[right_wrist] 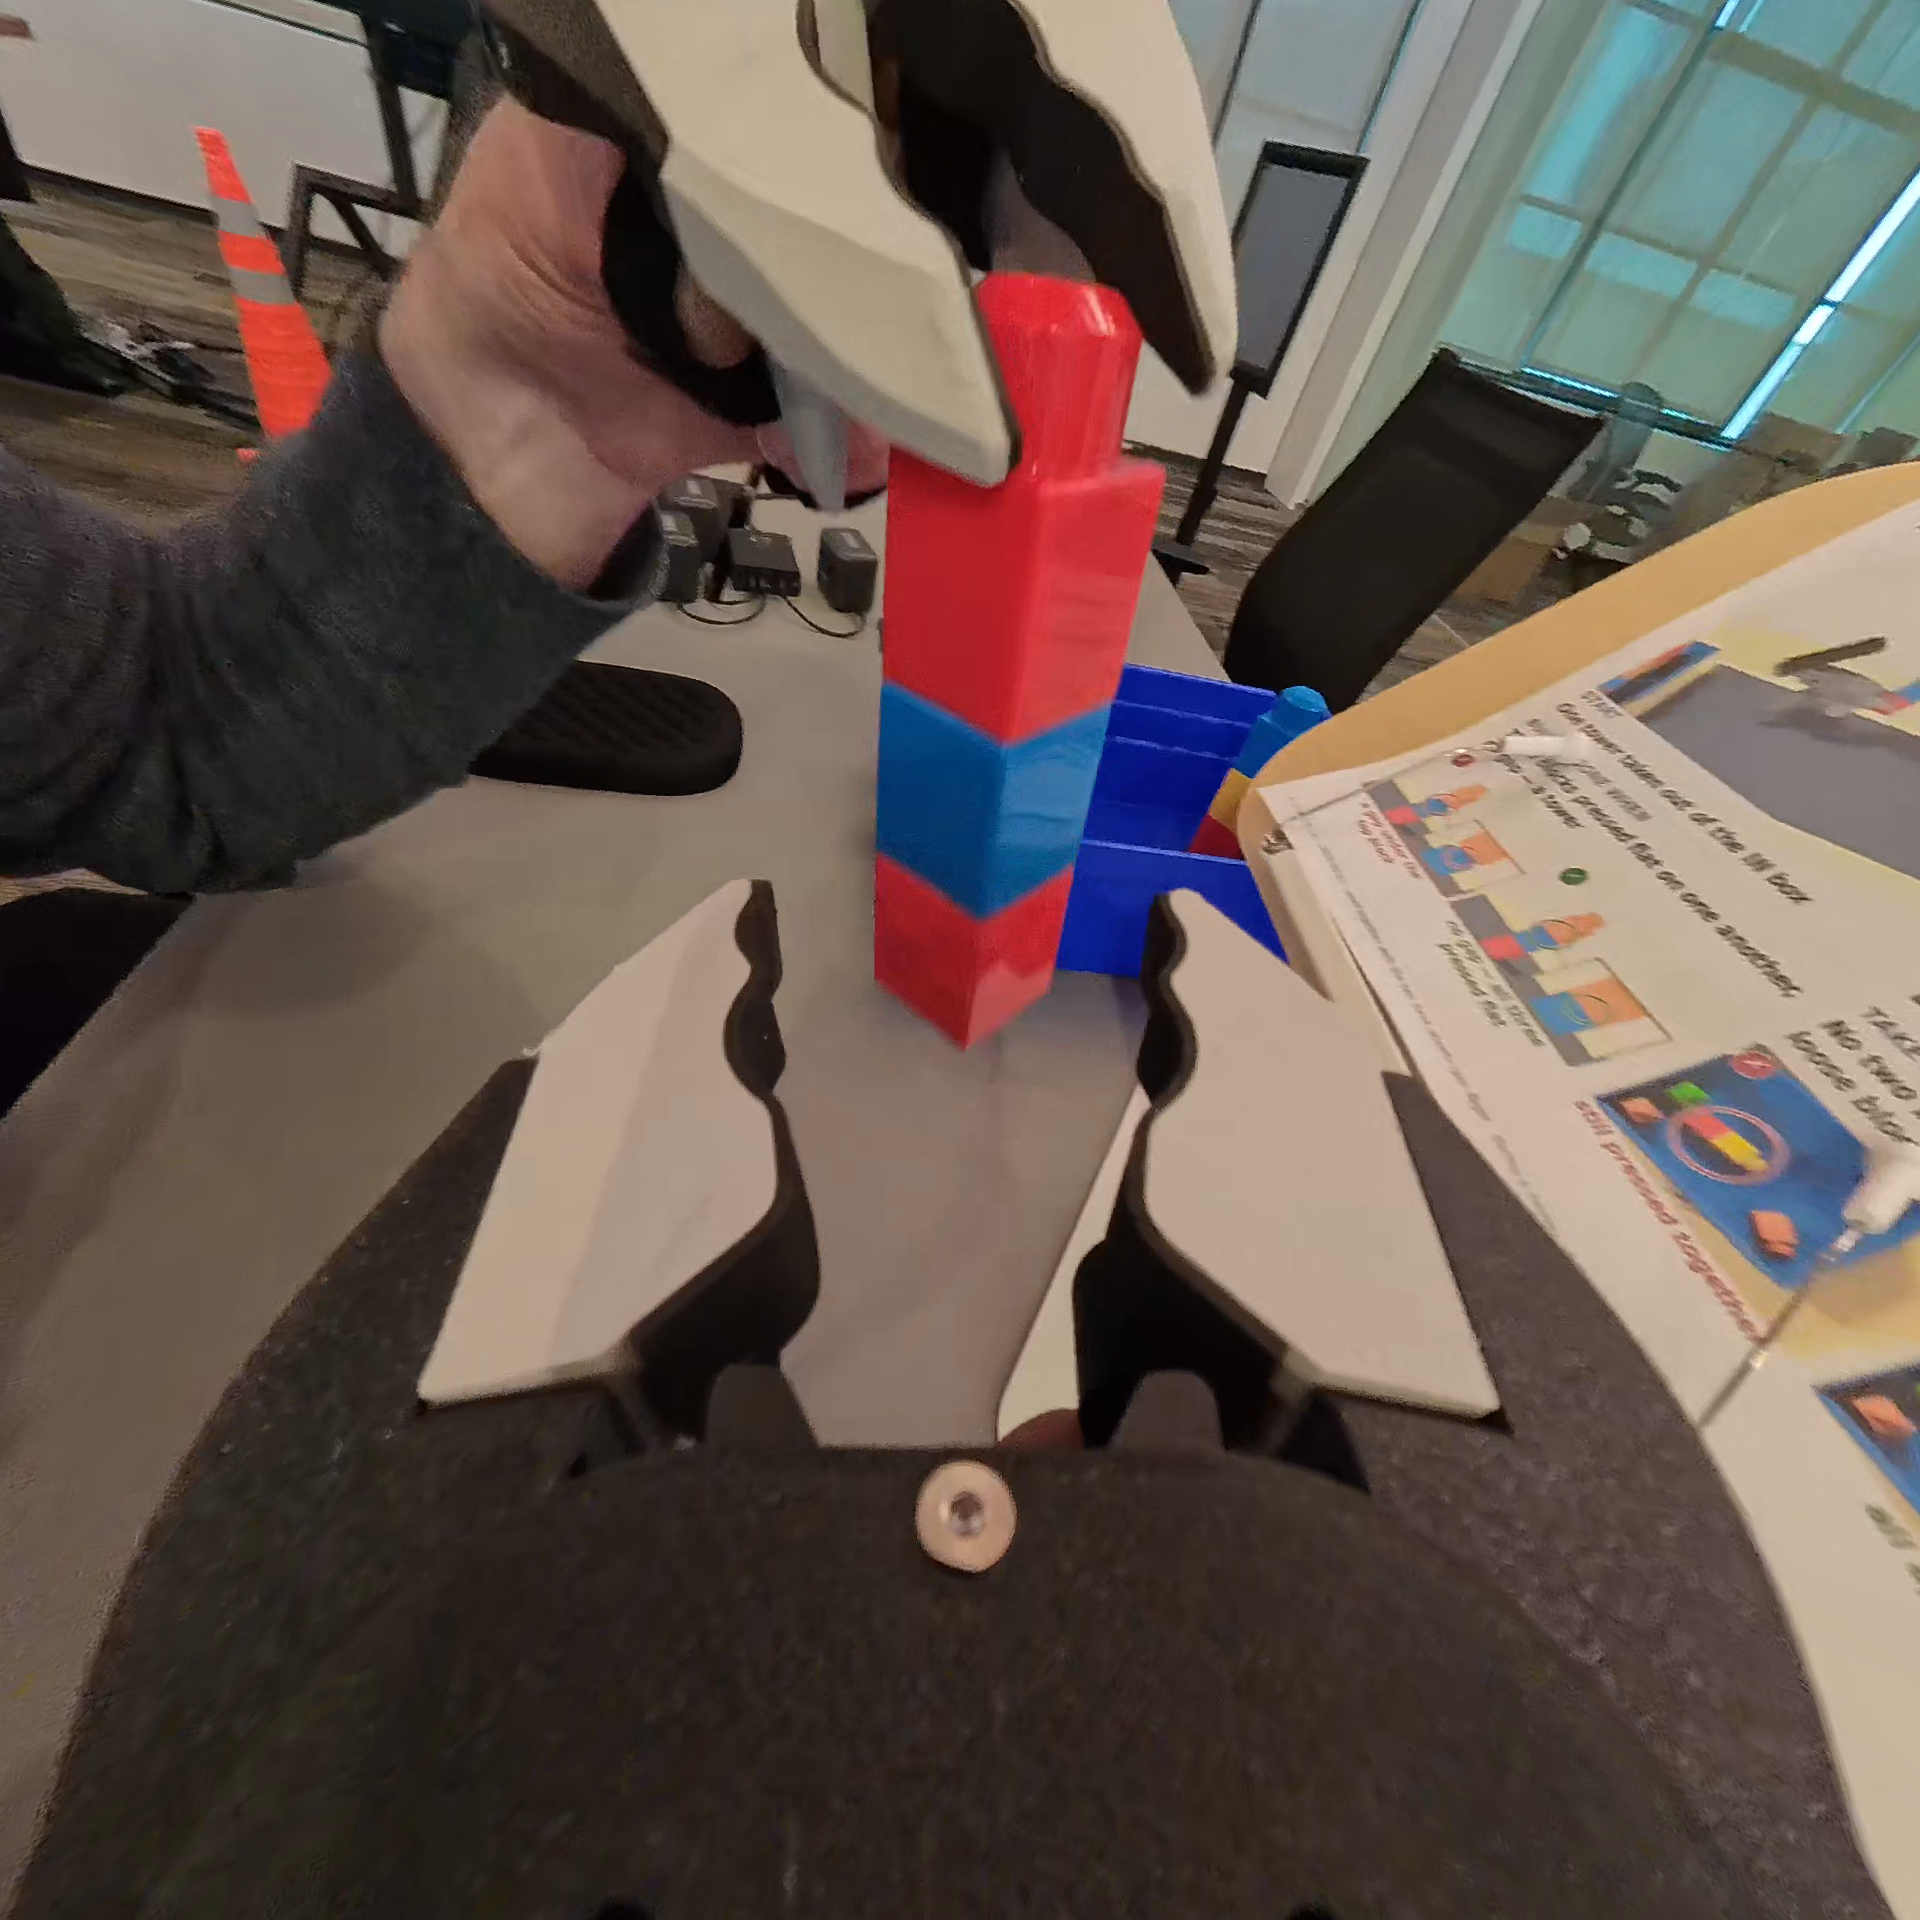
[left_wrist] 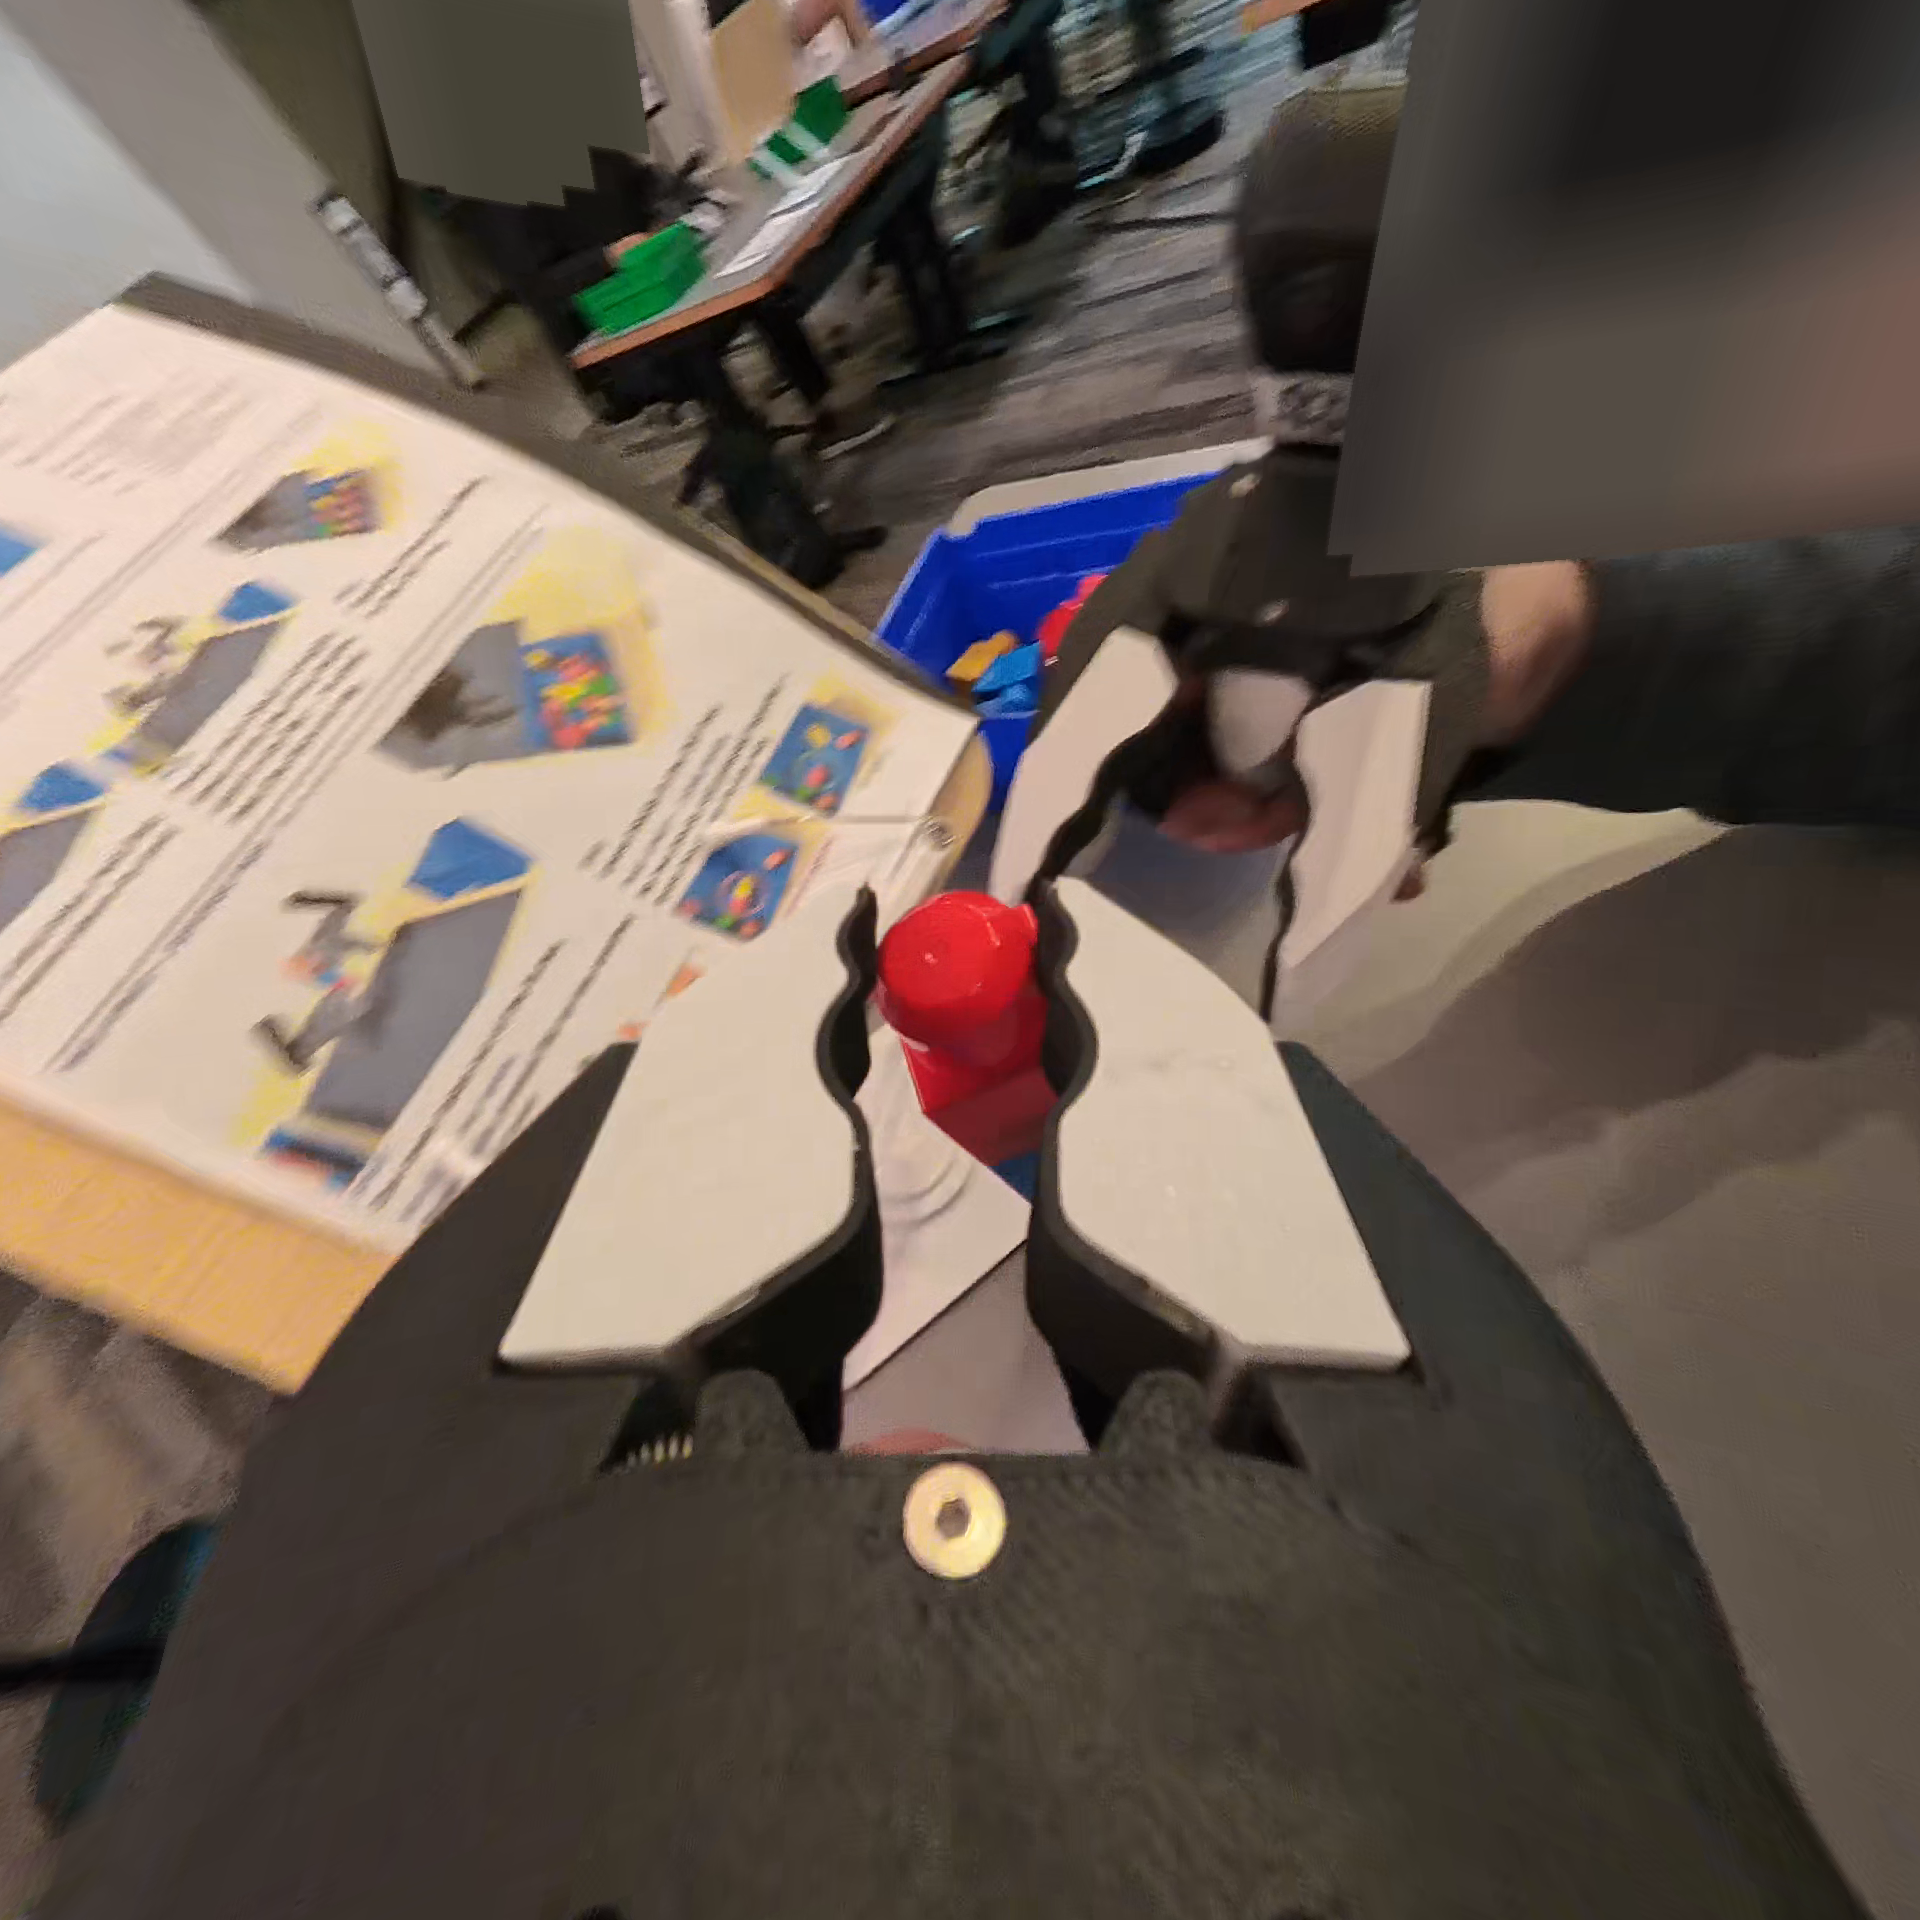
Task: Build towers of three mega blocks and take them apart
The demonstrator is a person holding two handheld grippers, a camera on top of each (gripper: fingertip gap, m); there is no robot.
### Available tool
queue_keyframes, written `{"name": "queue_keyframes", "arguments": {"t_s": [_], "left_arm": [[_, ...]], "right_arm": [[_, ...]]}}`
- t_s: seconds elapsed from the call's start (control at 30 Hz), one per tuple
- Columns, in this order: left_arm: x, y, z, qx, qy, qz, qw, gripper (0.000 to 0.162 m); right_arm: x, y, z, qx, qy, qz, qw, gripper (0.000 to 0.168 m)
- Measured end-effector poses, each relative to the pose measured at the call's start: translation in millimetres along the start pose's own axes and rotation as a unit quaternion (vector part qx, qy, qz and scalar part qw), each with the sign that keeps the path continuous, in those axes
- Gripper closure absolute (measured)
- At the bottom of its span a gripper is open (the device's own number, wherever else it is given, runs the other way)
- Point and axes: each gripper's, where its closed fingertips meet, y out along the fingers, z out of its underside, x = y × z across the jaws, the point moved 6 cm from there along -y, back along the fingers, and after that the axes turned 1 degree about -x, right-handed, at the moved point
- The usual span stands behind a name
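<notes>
A tower of three mega blocks stands upright on the grey table [right_wrist: 416, 987]: a red block [right_wrist: 1023, 582] on top, a blue block [right_wrist: 987, 800] in the middle and a red block [right_wrist: 966, 956] at the bottom. My left gripper [right_wrist: 1091, 405] comes down from above and is shut on the top red block's stud. In the left wrist view the gripper [left_wrist: 956, 914] pinches that red block [left_wrist: 966, 997] between its tips. My right gripper [right_wrist: 966, 899] is open and empty, low over the table just in front of the tower's base. It also shows in the left wrist view [left_wrist: 1153, 925].
A blue bin [right_wrist: 1164, 831] with several loose blocks stands right behind the tower and shows in the left wrist view [left_wrist: 997, 561]. An instruction board [right_wrist: 1662, 935] leans at the right. A black pad [right_wrist: 613, 727] and battery chargers [right_wrist: 769, 561] lie at the far left of the table. The gap from one gripper's tips to the other's is roughly 8 centimetres.
</notes>
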Motion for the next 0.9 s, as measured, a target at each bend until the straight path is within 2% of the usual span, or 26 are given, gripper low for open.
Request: {"name": "queue_keyframes", "arguments": {"t_s": [0.1,0.27,0.43,0.57,0.8,0.9], "left_arm": [[-21.3,18.7,-10.0,-0.015,0.006,0.062,0.998,0.133],[-36.1,35.8,-21.2,-0.033,0.015,0.115,0.993,0.133],[-31.0,37.4,-27.9,-0.071,0.003,0.112,0.991,0.133],[-20.9,30.6,-22.0,-0.095,-0.029,0.111,0.989,0.114],[-21.1,44.8,-4.3,-0.099,-0.060,0.134,0.984,0.121],[-16.2,42.4,-4.3,-0.110,-0.068,0.134,0.983,0.117]], "right_arm": [[5.0,1.4,-1.9,-0.007,-0.001,-0.018,1.000,0.103],[13.6,-0.9,-6.3,-0.024,-0.004,-0.058,0.998,0.121],[8.1,-9.0,-11.1,-0.044,0.016,-0.056,0.997,0.124],[-1.0,-19.2,-16.9,-0.080,0.043,-0.038,0.995,0.131],[-2.2,-19.5,-16.3,-0.097,0.052,-0.043,0.993,0.131],[-3.5,-21.4,-19.2,-0.114,0.054,-0.034,0.991,0.131]]}}
